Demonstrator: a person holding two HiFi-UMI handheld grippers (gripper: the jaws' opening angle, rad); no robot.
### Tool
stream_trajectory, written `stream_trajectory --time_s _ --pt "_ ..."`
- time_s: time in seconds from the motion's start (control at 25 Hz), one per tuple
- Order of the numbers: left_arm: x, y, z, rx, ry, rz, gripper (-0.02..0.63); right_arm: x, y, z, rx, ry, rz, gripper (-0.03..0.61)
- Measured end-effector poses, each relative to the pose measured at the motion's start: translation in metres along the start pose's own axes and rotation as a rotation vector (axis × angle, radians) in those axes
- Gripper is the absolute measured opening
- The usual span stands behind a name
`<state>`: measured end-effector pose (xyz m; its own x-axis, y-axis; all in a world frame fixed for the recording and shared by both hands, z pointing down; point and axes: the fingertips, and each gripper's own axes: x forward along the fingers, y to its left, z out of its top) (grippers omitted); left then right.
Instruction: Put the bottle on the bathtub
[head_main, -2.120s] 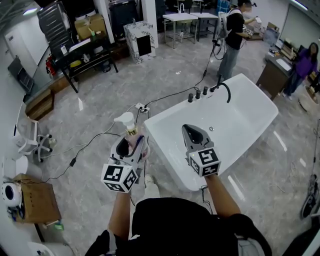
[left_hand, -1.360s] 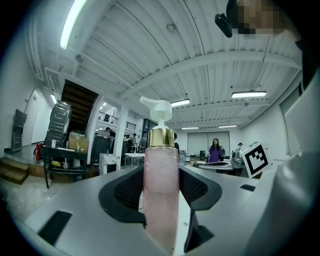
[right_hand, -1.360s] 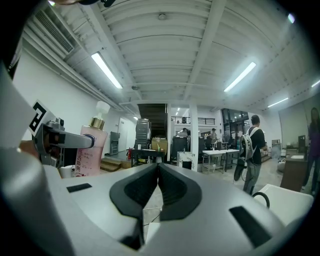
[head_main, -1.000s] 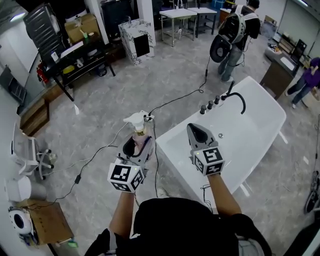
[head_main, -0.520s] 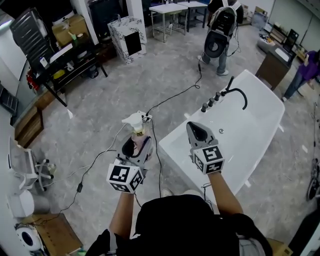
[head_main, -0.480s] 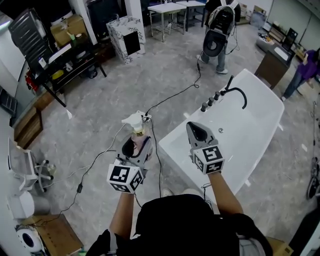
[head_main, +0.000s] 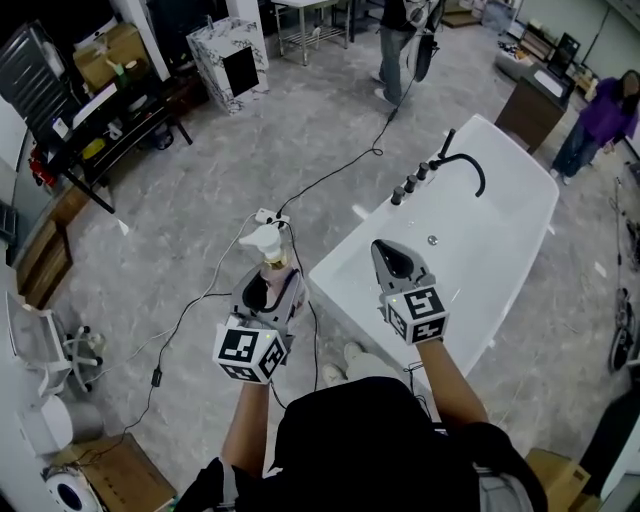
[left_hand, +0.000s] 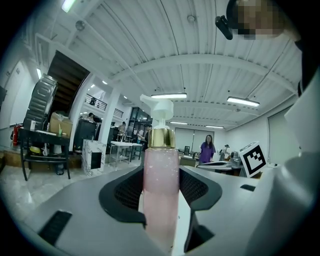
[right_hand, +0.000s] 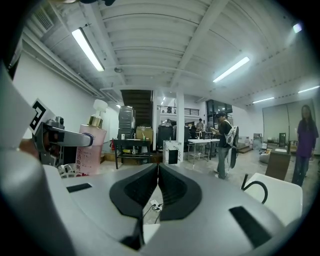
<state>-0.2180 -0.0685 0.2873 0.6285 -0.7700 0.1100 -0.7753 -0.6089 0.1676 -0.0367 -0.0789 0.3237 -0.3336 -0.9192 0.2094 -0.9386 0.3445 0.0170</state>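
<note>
Our left gripper (head_main: 266, 292) clamps the pink bottle (head_main: 266, 258) upright, above the floor just at 9 o'clock from the bathtub (head_main: 490, 250). Our right gripper (head_main: 392, 262), jaws pressed together on nothing, hovers over the tub's near end. A power strip (head_main: 268, 216) and cable (head_main: 335, 178) lie at 12 o'clock from the bottle. A black faucet (head_main: 465, 165) stands at 1 o'clock. We stand on a grey stone floor (head_main: 180, 230) in a workshop room.

Left gripper (left_hand: 161, 200): jaws clamped on pump bottle (left_hand: 160, 195)
Bottle: upright, pink liquid, gold collar, white pump head
Background: person in purple (left_hand: 206, 148), marker cube (left_hand: 253, 158) at right
</note>
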Motion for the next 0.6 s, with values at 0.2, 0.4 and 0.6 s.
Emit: stream_trajectory --time_s 0.2,0.4,0.6 --pt "0.014 -0.001 -0.004 -0.008 0.011 -0.008 0.229 0.002 -0.012 -0.006 0.012 0.018 -0.012 0.025" --pt "0.032 -0.002 -0.017 -0.023 0.036 -0.011 0.229 0.010 -0.026 -0.018 0.026 0.041 -0.015 0.025" --pt "0.052 -0.002 -0.036 -0.036 0.068 -0.003 0.229 0.020 -0.042 -0.035 0.045 0.075 -0.011 0.025"
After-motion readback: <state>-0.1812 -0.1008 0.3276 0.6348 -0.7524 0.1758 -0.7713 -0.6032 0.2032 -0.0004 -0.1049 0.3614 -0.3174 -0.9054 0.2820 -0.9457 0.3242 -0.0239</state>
